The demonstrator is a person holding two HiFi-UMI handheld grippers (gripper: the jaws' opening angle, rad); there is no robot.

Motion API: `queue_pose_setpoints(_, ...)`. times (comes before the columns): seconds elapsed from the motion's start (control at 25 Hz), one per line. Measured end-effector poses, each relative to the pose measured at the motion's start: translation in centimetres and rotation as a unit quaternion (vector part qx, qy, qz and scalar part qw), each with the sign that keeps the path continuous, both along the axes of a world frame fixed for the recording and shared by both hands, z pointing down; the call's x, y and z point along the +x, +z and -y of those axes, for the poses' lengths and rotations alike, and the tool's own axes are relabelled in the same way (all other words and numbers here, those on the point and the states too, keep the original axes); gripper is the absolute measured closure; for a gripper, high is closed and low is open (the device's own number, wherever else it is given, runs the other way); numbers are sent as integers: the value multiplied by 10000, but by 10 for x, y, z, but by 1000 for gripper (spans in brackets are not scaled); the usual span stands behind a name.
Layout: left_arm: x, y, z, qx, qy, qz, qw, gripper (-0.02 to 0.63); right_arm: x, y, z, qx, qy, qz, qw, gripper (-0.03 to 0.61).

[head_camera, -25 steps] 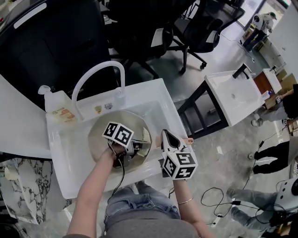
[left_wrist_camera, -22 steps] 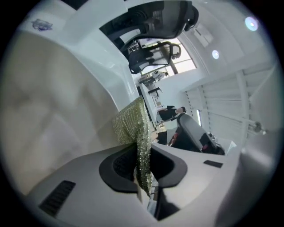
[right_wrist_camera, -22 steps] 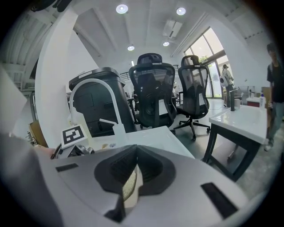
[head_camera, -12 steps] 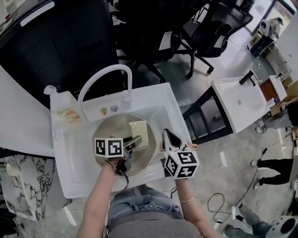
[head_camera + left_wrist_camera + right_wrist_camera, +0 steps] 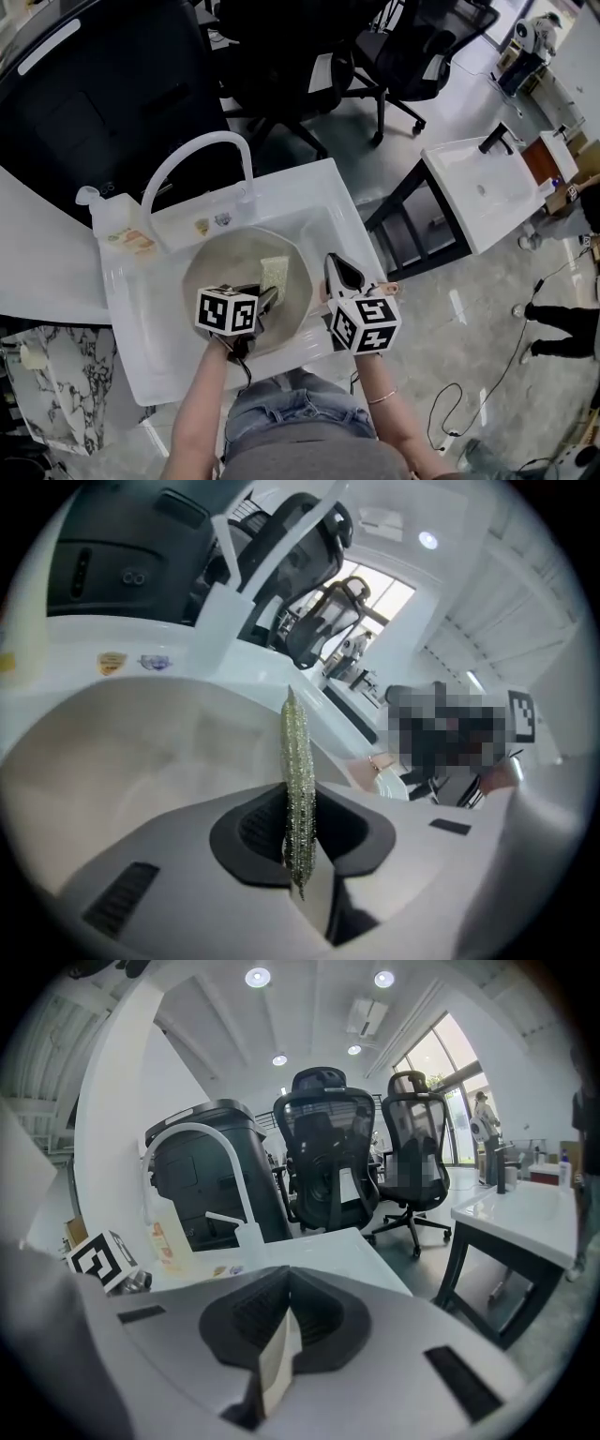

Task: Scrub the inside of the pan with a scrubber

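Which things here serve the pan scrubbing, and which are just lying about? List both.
In the job: pan; scrubber; left tongs, shut on the scrubber; sink.
Lying about: faucet; bottle; office chairs; right tongs, shut, empty.

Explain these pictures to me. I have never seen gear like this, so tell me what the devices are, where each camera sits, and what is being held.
There is no robot here. A person holds a hand-operated claw in each hand, and the patterned cubes are part of those claws. The top-down picture comes from a camera on the person's head. The other two come from cameras riding on each claw, looking along its jaws. A round pan sits in a white sink under a curved tap. The left claw is shut on a thin greenish scrubber, held over the pan's inside. The right claw is shut with nothing in it, near the sink's right rim.
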State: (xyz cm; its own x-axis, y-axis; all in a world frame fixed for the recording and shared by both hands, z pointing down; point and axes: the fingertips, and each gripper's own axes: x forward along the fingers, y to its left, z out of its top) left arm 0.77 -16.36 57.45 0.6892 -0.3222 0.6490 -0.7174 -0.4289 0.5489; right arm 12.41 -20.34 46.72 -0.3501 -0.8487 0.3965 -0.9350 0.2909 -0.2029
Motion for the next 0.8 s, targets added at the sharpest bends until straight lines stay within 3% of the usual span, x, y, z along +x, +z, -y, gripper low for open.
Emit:
queue_pose_setpoints(0.12,16,10,-2,-302,431,38,9986,549,5,0,0,3,76,13,10000,568)
queue_pose_setpoints(0.24,24,25,0,-642,542,124,9964,549,10,0,-2,-7,135,24,9999,568)
queue_pose_setpoints(0.4,20,41,11,-852,338,199,9956,549,16,4,-4,-37,192,29,9998,568)
queue_pose_setpoints(0.8,-16,73,29,-942,-291,1070,9894,549,12,7,-4,-117,140,20,9998,568)
